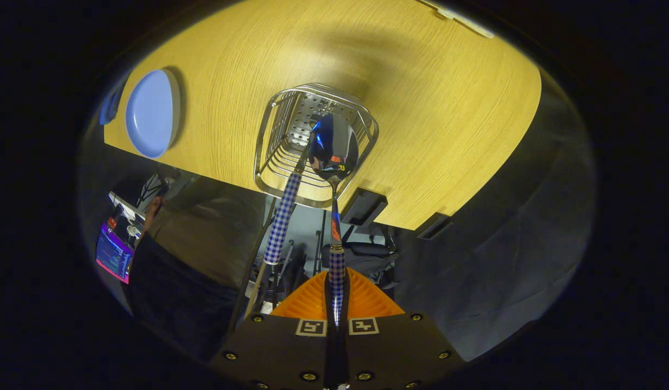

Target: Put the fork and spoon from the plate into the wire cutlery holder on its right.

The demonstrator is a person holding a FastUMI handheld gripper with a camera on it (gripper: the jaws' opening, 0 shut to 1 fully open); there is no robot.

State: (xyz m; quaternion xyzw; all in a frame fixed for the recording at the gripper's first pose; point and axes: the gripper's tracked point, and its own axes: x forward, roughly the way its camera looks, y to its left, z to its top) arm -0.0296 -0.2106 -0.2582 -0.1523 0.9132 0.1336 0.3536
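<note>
- Gripper (337, 295): orange ribbed fingers (307, 300) pressed nearly together, clamped on the spoon (333, 146) handle; black plates behind them w/ small square markers and brass screws.
- Spoon: handle in blue-white check pattern, slim metal neck, polished oval bowl pointing away from the fingers. Bowl is mirror-bright, picks up blue and red reflections. It sits over the holder (269, 146) mouth, seen from above; can't tell whether the tip is inside yet.
- Fork (283, 216): same check handle, just left of the spoon, leaning out over the holder's near rim; head down inside, tines hidden among the wires.
- Holder: chrome wire basket, rounded-rectangle rim, horizontal wire rungs on the sides, perforated steel base. Stands close to the table's near edge, roughly mid-way along it.
- Table (448, 108): pale yellow wood-grain laminate, smooth, matte; soft shadow beyond the holder.
- Plate (150, 114): light blue, smooth, round w/ paler rim, nothing on it; near the table's left corner at the near edge, well apart from the holder.
- Below the table edge: a person's dark sleeve and trousers at left, a lit screen beside them; black cloth on the right.
</note>
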